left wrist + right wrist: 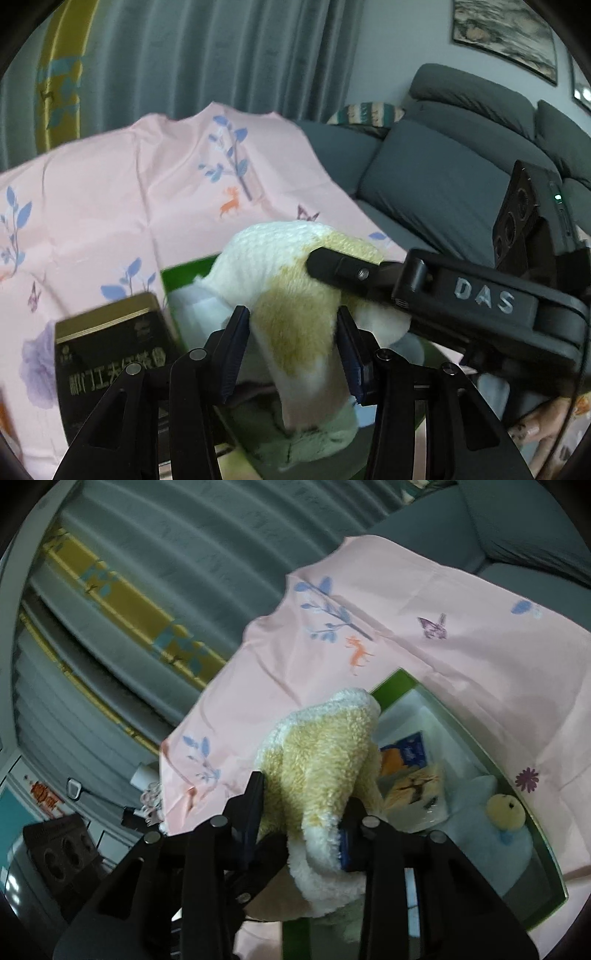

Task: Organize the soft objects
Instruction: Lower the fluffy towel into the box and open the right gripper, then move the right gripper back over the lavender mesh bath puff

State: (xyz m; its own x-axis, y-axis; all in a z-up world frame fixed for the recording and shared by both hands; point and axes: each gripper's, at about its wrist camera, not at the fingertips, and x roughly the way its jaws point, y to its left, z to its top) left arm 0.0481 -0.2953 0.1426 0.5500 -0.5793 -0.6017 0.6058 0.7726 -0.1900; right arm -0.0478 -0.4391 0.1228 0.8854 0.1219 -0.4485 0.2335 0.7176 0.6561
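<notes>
Grey curtain [192, 55] and sofa [443, 173] behind; pink printed cloth [110, 206] over surface. Green bin [406, 681] with blue plush [491, 845]. Yellow-white plush [295, 295] above bin, clamped by left gripper [293, 347] and right gripper [306, 814], both jaws closed on it.

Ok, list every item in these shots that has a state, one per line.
Left claw: shut on the fluffy towel.
Right claw: shut on the fluffy towel.
Fluffy towel: held up, gripped by both claws.
Green tray: open, holding packets and a toy.
Blue plush toy: lying in the tray.
Dark box: closed, on the pink cloth.
</notes>
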